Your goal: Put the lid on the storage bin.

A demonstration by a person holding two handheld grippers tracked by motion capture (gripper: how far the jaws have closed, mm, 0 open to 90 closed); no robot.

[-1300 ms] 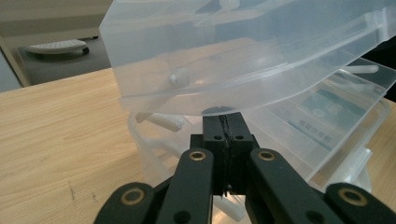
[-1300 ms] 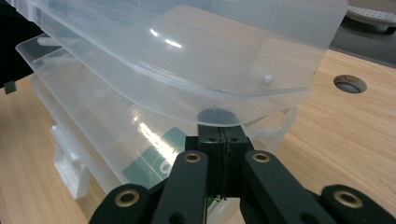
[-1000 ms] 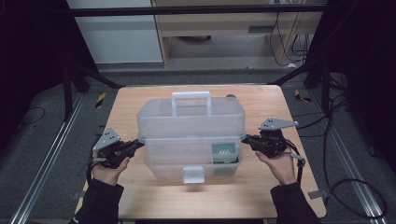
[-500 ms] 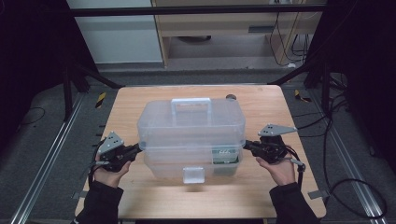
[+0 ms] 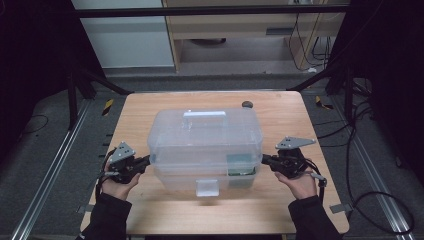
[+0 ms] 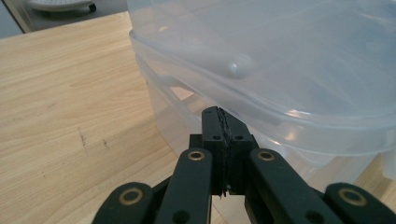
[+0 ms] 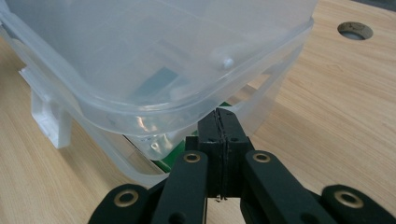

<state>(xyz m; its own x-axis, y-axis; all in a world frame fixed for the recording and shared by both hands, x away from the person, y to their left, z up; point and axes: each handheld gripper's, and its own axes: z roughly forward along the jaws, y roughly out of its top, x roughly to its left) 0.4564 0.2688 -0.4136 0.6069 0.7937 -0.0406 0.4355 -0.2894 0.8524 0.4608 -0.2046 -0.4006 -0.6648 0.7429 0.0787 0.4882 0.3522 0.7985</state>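
Observation:
A clear plastic storage box [image 5: 205, 145] with a lid stands in the middle of the wooden table [image 5: 145, 112]. Its handle [image 5: 204, 116] lies flat on the lid, and a white latch [image 5: 206, 187] faces the near edge. Something green [image 5: 240, 165] shows through the box's right near corner. My left gripper [image 5: 148, 160] is shut, with its tips tucked under the box's left rim [image 6: 219, 114]. My right gripper [image 5: 263, 159] is shut too, its tips under the lid's rim on the right side [image 7: 223, 114]. Nothing is pinched between either pair of jaws.
A small round hole [image 5: 246, 104] sits near the table's far edge, behind the box. Bare wood lies to either side of the box and along the near edge. Beyond the table are a cabinet and cables on the floor.
The lid's handle, upright a second ago, now lies flat. Both hands and the box have shifted slightly toward the near edge.

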